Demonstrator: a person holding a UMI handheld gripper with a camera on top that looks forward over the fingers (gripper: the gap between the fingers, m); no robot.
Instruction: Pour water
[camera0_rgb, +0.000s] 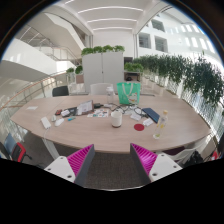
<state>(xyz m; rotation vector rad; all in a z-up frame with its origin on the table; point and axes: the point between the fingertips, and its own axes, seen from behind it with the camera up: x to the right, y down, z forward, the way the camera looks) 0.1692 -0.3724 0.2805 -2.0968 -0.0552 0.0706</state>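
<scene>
My gripper (112, 156) is open and empty, its two pink-padded fingers (78, 158) spread wide over the dark floor in front of a long wooden table (95, 132). On the table, well beyond the fingers, stand a small white cup (117, 118), a green bottle-like container (127, 93) and a pale cup (139, 126) near the middle. Nothing lies between the fingers.
The table carries scattered papers (83, 108), a blue book (151, 115) and small items. Dark chairs (62, 90) stand around it. Tall plants (185, 72) line the right side, white cabinets with plants (103, 66) stand behind. Dark floor lies between me and the table.
</scene>
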